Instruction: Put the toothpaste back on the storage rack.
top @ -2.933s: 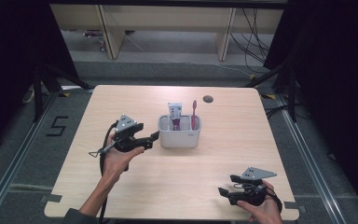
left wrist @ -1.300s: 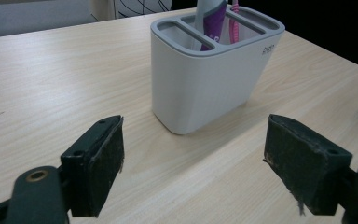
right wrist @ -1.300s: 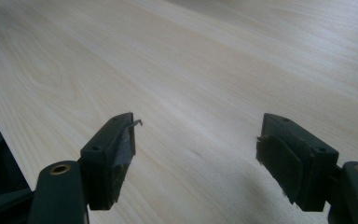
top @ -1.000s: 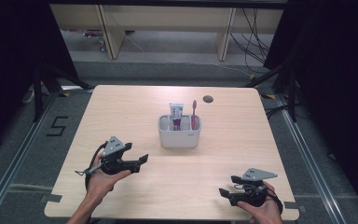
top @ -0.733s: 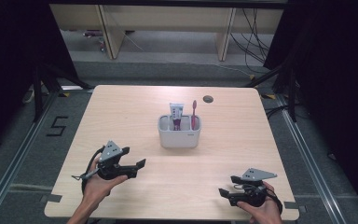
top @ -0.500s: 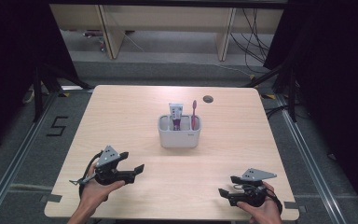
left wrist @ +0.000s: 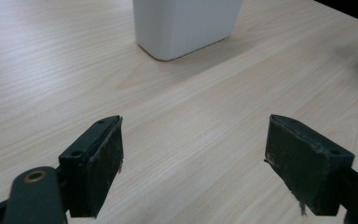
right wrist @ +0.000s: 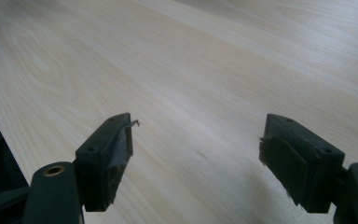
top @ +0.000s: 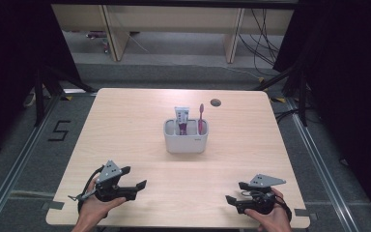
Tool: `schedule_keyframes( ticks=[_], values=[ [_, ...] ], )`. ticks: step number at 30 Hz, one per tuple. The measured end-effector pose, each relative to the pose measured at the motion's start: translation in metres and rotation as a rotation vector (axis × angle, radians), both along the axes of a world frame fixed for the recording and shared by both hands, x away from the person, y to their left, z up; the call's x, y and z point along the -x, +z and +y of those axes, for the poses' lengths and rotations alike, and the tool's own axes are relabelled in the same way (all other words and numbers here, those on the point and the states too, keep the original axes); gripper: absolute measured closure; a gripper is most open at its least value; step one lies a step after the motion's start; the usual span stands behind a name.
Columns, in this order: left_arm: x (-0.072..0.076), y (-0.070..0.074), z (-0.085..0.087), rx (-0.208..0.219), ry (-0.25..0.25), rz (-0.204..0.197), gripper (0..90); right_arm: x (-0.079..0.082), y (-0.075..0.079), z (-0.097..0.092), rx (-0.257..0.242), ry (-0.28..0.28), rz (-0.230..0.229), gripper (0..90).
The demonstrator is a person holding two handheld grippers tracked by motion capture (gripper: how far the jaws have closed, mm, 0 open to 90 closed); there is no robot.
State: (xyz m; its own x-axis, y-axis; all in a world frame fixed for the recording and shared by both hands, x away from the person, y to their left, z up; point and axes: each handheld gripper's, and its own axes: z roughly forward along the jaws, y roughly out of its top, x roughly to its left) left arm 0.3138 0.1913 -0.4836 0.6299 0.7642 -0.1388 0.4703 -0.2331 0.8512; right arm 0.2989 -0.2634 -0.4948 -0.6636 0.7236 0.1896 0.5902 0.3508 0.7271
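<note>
Light wooden table (top: 125, 125), dark round grommet (top: 216, 102) at far edge, shelving (top: 174, 24) behind

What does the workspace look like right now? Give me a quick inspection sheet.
Surface: light wooden table, with a small dark round grommet near its far edge.
Job's things: white plastic caddy at the table's middle; a white toothpaste tube and a pink toothbrush stand upright in it.
Clutter: nothing seen.
Grippers: left gripper and right gripper sit near the table's near edge, jaws wide open and holding nothing.
Cables: a black cable loop at the left gripper; dark floor cables behind the table.
Surroundings: wooden shelving behind, grey floor marked 5.
</note>
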Motion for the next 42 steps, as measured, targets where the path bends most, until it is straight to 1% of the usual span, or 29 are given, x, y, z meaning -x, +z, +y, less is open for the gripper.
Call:
schedule_keyframes(
  ticks=[3, 4, 6, 8, 9, 11, 12, 14, 15, 17, 19, 20, 21, 22, 23, 24, 25, 26, 27, 28, 29, 30, 32, 33, 34, 35, 37, 40, 42],
  values=[
    [0.003, -0.004, 0.001, 0.003, 0.007, 0.009, 18.4, 0.000, 0.000, 0.000, 0.002, -0.002, 0.000, 24.9],
    [0.003, -0.004, 0.003, -0.007, -0.002, 0.010, 18.4, 0.000, 0.000, 0.000, 0.002, -0.002, 0.000, 24.9],
    [0.006, -0.005, 0.003, -0.012, 0.001, 0.012, 18.4, 0.000, 0.000, 0.000, 0.002, -0.001, -0.001, 24.7],
    [0.008, -0.007, 0.004, -0.018, -0.007, 0.014, 18.4, 0.000, 0.000, 0.000, 0.002, -0.001, -0.001, 24.5],
    [0.010, -0.008, 0.004, -0.027, -0.011, 0.013, 18.4, -0.001, 0.000, 0.000, 0.007, 0.002, -0.012, 24.5],
    [0.013, -0.009, 0.004, -0.042, -0.017, 0.018, 18.4, -0.001, 0.000, 0.000, 0.009, 0.002, -0.012, 24.5],
    [0.014, -0.009, 0.004, -0.042, -0.015, 0.018, 18.4, 0.000, 0.000, 0.000, 0.010, 0.001, -0.013, 24.4],
    [0.017, -0.010, 0.004, -0.059, -0.030, 0.017, 18.4, 0.000, 0.000, 0.000, 0.011, 0.000, -0.013, 24.1],
    [0.019, -0.010, 0.004, -0.067, -0.029, 0.014, 18.5, 0.001, 0.000, 0.001, -0.001, -0.007, 0.010, 24.1],
    [0.021, -0.011, 0.003, -0.066, -0.031, 0.013, 18.5, 0.001, 0.000, 0.001, 0.002, -0.006, 0.006, 24.0],
    [0.023, -0.011, 0.003, -0.083, -0.038, 0.015, 18.6, 0.001, 0.000, 0.001, 0.001, -0.006, 0.007, 24.0],
    [0.024, -0.010, 0.004, -0.101, -0.048, 0.016, 18.6, -0.001, -0.001, 0.000, 0.010, 0.008, -0.023, 24.0],
    [0.025, -0.011, 0.002, -0.088, -0.042, 0.015, 18.6, -0.001, 0.000, 0.000, 0.014, 0.019, -0.017, 24.1],
    [0.026, -0.012, 0.002, -0.098, -0.048, 0.013, 18.6, -0.001, 0.000, 0.000, 0.014, 0.021, -0.017, 24.0],
    [0.027, -0.012, 0.003, -0.117, -0.057, 0.015, 18.6, -0.001, 0.000, 0.000, 0.014, 0.021, -0.016, 24.1],
    [0.028, -0.013, 0.001, -0.109, -0.051, 0.016, 18.6, -0.001, 0.000, 0.000, 0.015, 0.022, -0.016, 24.1],
    [0.030, -0.013, 0.001, -0.131, -0.058, 0.019, 18.6, -0.001, 0.000, 0.000, 0.015, 0.022, -0.017, 24.1],
    [0.030, -0.013, 0.001, -0.131, -0.058, 0.019, 18.5, -0.001, 0.000, 0.000, 0.015, 0.022, -0.017, 24.1],
    [0.031, -0.014, 0.002, -0.146, -0.061, 0.013, 18.5, -0.001, 0.000, 0.000, 0.017, 0.021, -0.017, 24.1],
    [0.032, -0.015, 0.001, -0.140, -0.066, 0.020, 18.5, -0.002, -0.001, 0.000, 0.001, 0.031, -0.001, 24.1],
    [0.034, -0.015, 0.000, -0.134, -0.058, 0.023, 18.5, -0.001, -0.001, 0.000, 0.002, 0.031, -0.001, 24.1],
    [0.034, -0.016, 0.002, -0.148, -0.075, 0.016, 18.5, -0.002, -0.001, 0.000, 0.004, 0.029, -0.002, 24.1],
    [0.036, -0.016, 0.001, -0.146, -0.073, 0.024, 18.5, -0.002, -0.001, 0.001, 0.004, 0.029, -0.001, 24.0],
    [0.038, -0.017, -0.001, -0.136, -0.063, 0.024, 18.4, -0.002, 0.000, 0.000, 0.015, 0.033, -0.015, 24.1],
    [0.039, -0.017, 0.000, -0.164, -0.077, 0.024, 18.1, -0.001, 0.000, 0.000, 0.020, 0.022, -0.018, 24.1],
    [0.039, -0.017, 0.000, -0.164, -0.077, 0.024, 17.8, -0.001, 0.000, 0.000, 0.019, 0.023, -0.018, 24.1],
    [0.042, -0.018, -0.001, -0.185, -0.070, 0.020, 17.7, -0.001, 0.000, 0.000, 0.018, 0.024, -0.019, 24.1],
    [0.045, -0.019, -0.004, -0.183, -0.063, 0.009, 17.6, -0.001, 0.001, 0.001, 0.023, 0.018, -0.022, 24.2],
    [0.046, -0.019, -0.004, -0.183, -0.068, 0.009, 17.5, -0.001, 0.001, 0.001, 0.025, 0.016, -0.024, 24.2]
  ],
)
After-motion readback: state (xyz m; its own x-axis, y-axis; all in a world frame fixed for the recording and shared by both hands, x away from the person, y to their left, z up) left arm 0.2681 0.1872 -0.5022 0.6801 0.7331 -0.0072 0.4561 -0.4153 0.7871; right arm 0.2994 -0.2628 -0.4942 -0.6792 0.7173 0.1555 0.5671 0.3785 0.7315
